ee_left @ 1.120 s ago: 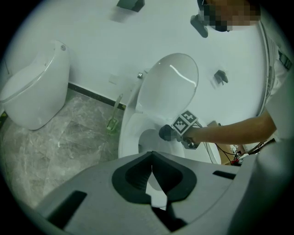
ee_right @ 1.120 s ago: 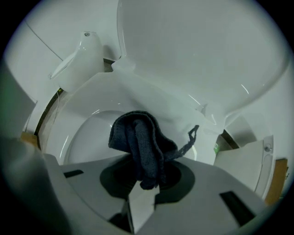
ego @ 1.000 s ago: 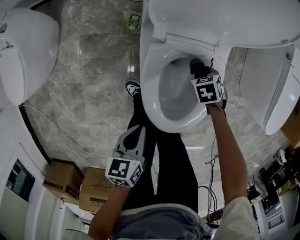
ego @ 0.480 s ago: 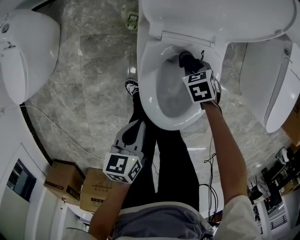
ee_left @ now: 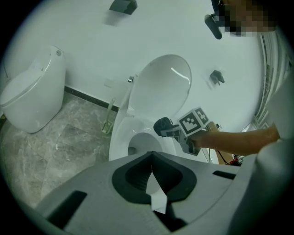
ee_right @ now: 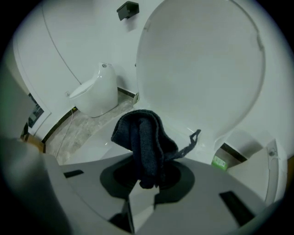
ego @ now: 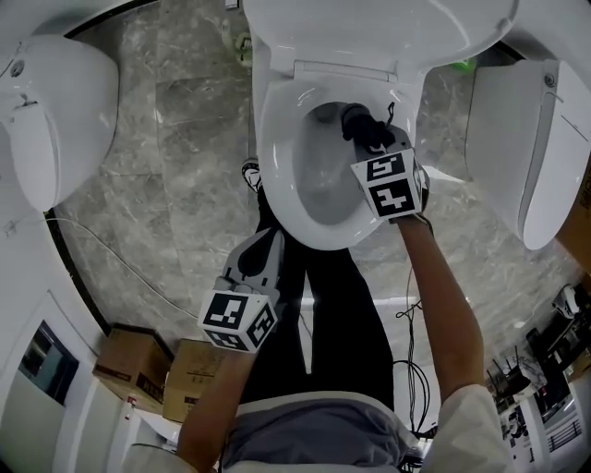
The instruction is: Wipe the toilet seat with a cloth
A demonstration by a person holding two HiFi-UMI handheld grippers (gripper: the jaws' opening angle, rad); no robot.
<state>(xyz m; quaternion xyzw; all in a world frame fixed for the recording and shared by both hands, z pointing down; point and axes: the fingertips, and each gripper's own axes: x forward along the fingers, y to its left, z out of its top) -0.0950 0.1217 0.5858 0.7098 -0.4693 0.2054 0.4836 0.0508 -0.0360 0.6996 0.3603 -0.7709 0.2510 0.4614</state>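
Note:
The white toilet has its lid (ego: 369,28) raised, and its seat rim (ego: 277,185) rings the bowl in the head view. My right gripper (ego: 366,135) is over the rim's back right, shut on a dark knitted cloth (ego: 360,122). In the right gripper view the cloth (ee_right: 143,137) bunches out of the jaws, a loose thread trailing right, in front of the lid (ee_right: 202,69). My left gripper (ego: 266,251) is shut and holds nothing, low by the person's legs in front of the bowl. The left gripper view shows the seat rim (ee_left: 120,137) and the cloth (ee_left: 162,126) beyond its jaws.
Another white toilet (ego: 46,120) stands at the left and a third (ego: 517,148) at the right. Cardboard boxes (ego: 138,360) sit at the lower left on the marble floor. A thin cable (ego: 120,268) crosses the floor; more cables (ego: 416,323) lie right of the legs.
My right gripper has lifted the cloth off the back right of the rim and tipped more level. My left gripper has risen slightly and stays shut.

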